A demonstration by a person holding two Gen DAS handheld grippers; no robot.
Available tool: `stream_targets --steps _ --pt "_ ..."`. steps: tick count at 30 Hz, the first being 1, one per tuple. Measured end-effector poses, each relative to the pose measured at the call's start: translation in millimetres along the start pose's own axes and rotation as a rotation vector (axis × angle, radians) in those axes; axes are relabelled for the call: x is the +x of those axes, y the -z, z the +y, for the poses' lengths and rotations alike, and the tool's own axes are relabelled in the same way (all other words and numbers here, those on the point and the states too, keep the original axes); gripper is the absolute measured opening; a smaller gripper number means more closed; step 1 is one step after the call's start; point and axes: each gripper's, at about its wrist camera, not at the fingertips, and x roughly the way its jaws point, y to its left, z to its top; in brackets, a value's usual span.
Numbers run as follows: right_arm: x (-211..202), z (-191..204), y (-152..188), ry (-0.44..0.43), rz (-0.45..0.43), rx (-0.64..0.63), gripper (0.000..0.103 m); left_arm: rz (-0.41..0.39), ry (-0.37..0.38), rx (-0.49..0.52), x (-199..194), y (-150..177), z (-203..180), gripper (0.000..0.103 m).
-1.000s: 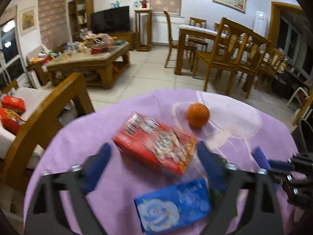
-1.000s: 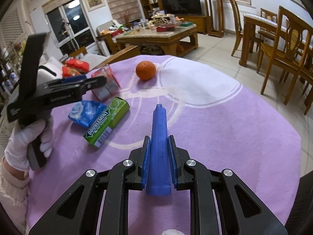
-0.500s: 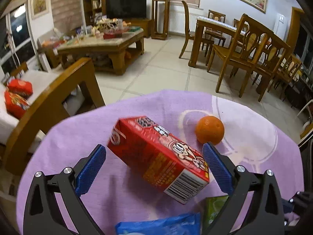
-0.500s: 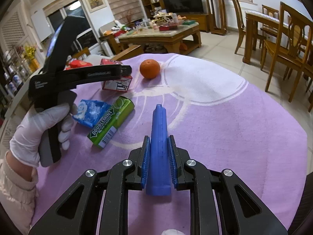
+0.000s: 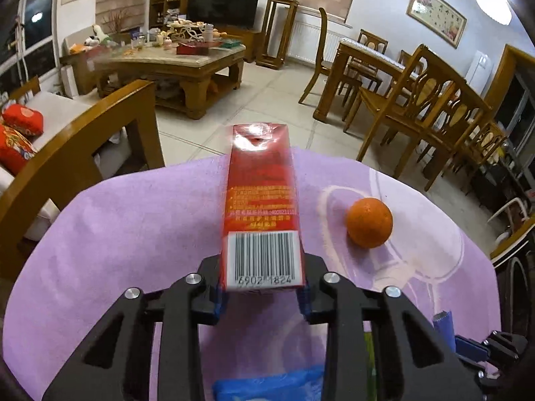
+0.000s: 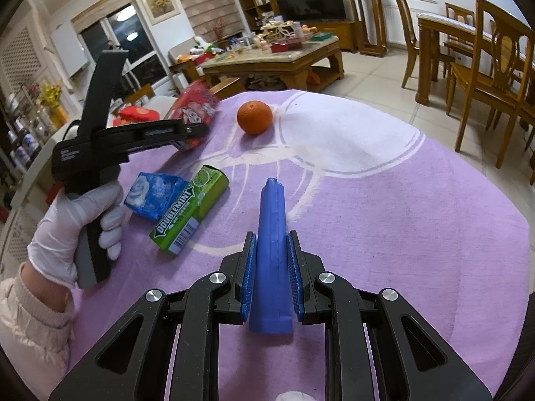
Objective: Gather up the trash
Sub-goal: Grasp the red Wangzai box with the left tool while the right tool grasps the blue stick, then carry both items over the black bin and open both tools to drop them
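red carton (image 5: 262, 200): centre of the left wrist view, barcode end nearest the camera, long body pointing away; clamped at that near end, looks lifted off the cloth, can't confirm. In the right wrist view it sits upper left, partly behind the left gripper.
left gripper (image 5: 262, 295): jaws have just been closing, carton between them, pads pressing its two sides. Held by a white-gloved hand (image 6: 75, 220) at left of the right wrist view.
right gripper (image 6: 271, 277): lower centre of its own view, jaws fully closed, the two blue pads pressed together with nothing between them, hovering over the cloth.
green gum pack (image 6: 190, 209): lying flat on the cloth, left of centre in the right wrist view, "DOUBLEMINT" legible.
blue packet (image 6: 152, 193): touching the gum pack's left side, flat on the cloth; also at the bottom edge of the left wrist view.
orange (image 5: 368, 222): right of the carton, resting on the cloth, apart from it.
purple tablecloth (image 6: 384, 207): covers the round table, white ring pattern.
background: wooden coffee table (image 5: 174, 63) upper left, dining chairs (image 5: 421, 100) upper right.
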Motion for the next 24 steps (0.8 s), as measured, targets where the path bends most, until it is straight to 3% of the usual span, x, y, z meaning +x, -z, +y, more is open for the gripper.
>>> stream_targets --steps 12,24 --pt "-16.3 9.7 7.9 -0.031 -0.023 -0.01 0.019 -0.059 0.042 -0.011 -43.2 22.4 13.4 0.032" --pt "-108.3 26.7 32.0 -0.084 -0.155 -0.033 0.019 -0.19 0.128 0.095 -133.3 77.3 -53.7 0.032"
